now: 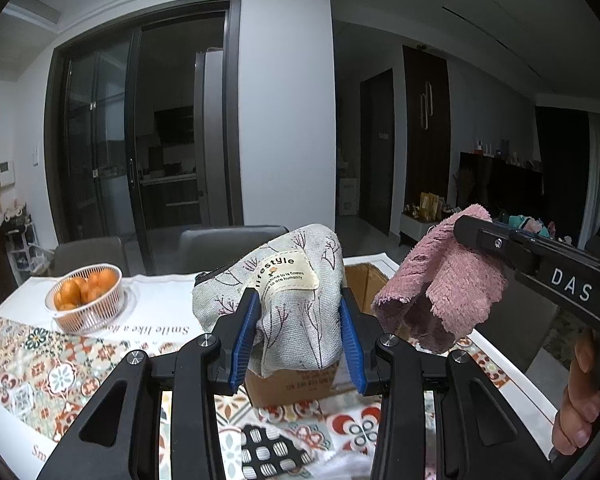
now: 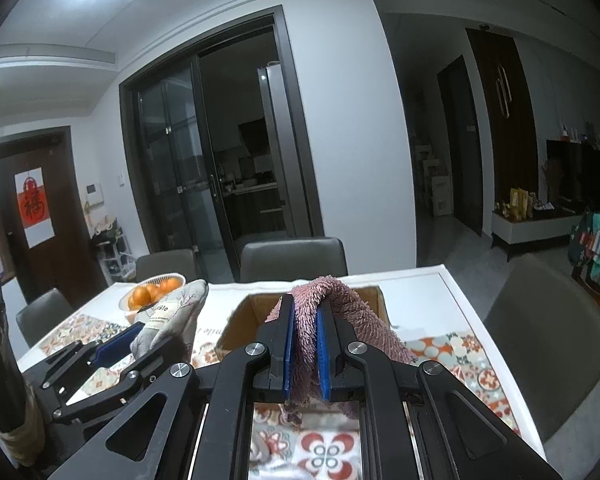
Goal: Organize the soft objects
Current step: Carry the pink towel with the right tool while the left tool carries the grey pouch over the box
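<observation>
My left gripper [image 1: 298,310] is shut on a grey fabric pouch [image 1: 296,316] with a "lifestyle" label, held above the near edge of an open cardboard box [image 1: 292,384]. My right gripper [image 2: 305,322] is shut on a pink fluffy cloth [image 2: 348,320], held above the same box [image 2: 240,320]. In the left wrist view the cloth [image 1: 440,292] hangs to the right of the pouch. In the right wrist view the pouch [image 2: 172,320] and left gripper [image 2: 152,334] sit to the left.
A white basket of oranges [image 1: 86,298] stands at the table's far left. A black-and-white patterned cloth [image 1: 272,452] lies on the patterned tablecloth [image 1: 40,368] below my left gripper. Grey chairs [image 2: 294,258] stand behind the table, another chair [image 2: 548,340] at the right.
</observation>
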